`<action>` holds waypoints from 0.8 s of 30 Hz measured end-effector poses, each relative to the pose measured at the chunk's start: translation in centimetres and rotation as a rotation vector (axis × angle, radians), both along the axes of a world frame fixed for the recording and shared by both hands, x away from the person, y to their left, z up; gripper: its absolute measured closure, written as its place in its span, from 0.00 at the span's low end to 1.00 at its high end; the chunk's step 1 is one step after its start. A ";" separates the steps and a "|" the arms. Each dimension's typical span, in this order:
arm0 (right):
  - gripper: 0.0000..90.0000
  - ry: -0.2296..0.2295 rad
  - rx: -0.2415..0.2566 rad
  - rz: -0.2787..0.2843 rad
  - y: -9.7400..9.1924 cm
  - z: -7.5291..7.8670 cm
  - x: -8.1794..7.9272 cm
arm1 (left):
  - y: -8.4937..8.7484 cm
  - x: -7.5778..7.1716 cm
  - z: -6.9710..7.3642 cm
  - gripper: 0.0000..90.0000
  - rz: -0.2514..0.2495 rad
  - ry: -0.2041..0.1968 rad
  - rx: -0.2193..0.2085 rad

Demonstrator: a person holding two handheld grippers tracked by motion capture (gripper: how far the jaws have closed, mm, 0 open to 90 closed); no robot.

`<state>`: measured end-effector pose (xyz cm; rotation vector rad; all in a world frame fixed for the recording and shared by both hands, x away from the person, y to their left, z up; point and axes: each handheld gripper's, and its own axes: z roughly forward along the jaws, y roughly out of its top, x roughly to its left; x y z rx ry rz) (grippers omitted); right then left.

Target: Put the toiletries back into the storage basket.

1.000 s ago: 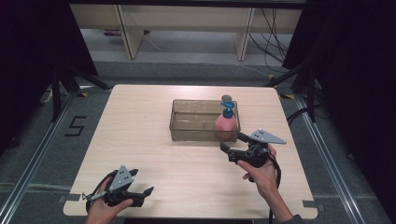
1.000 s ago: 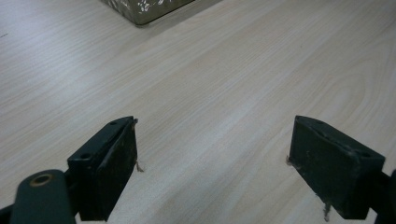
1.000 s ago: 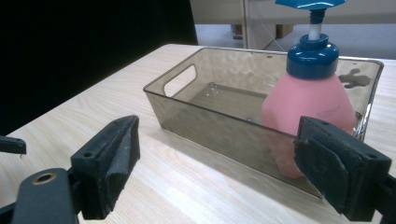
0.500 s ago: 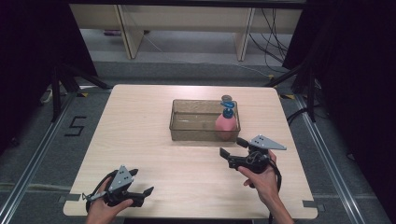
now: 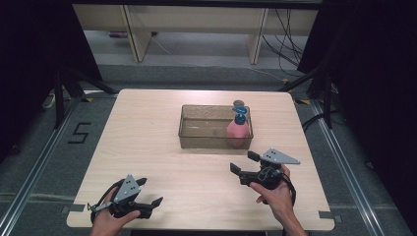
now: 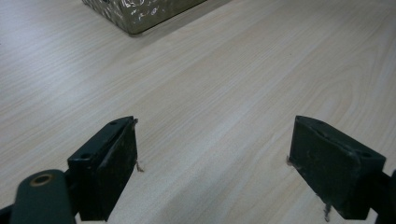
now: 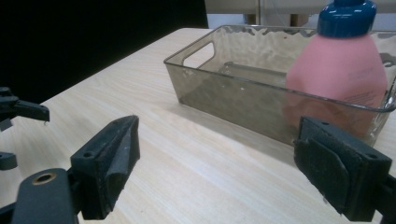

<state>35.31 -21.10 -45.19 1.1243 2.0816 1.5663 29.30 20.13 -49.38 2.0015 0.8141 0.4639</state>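
Note:
A smoky clear plastic bin (image 5: 206, 129) sits at the table's middle. A pink bottle with a blue cap (image 5: 238, 131) stands upright in its right end. In front of the bin, a little to its right, my right gripper (image 5: 243, 162) is open and holds nothing. Its own view looks at the bin (image 7: 205, 56) and the bottle (image 7: 337, 70) beyond the open right gripper (image 7: 215, 161). My left gripper (image 5: 150, 191) rests open near the front left edge. The left gripper (image 6: 215, 163) has bare wood between its jaws, and the bin's corner (image 6: 140, 14) lies far ahead.
The light wooden table (image 5: 142, 128) is ringed by dark floor and black stands. Shelving legs and cables lie beyond the far edge. In the right gripper view the left gripper (image 7: 18, 112) shows at the far left.
My right gripper has drawn back from the bin toward the table's front edge, still open. The left gripper, the bin and the bottle have stayed put.

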 end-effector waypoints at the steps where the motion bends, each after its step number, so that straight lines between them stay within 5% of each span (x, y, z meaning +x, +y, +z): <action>1: 0.17 0.000 0.005 -0.006 0.1 -0.1 -0.1 | 0.0 0.0 0.0 0.16 0.002 0.001 0.004; 6: 0.17 0.033 0.014 0.006 -0.2 -0.3 -0.9 | 0.1 0.0 0.1 0.16 -0.008 -0.007 0.004; 8: 0.17 0.004 -0.016 0.008 -0.5 -0.4 -0.9 | 0.1 0.0 0.1 0.16 -0.007 -0.010 0.004; 15: 0.17 0.044 0.009 0.020 -0.6 -0.9 -1.7 | 0.0 0.0 0.1 0.16 -0.015 -0.018 -0.009; 24: 0.17 0.037 -0.002 0.041 -0.9 -1.5 -2.4 | 0.0 -0.1 0.2 0.16 -0.015 -0.023 -0.006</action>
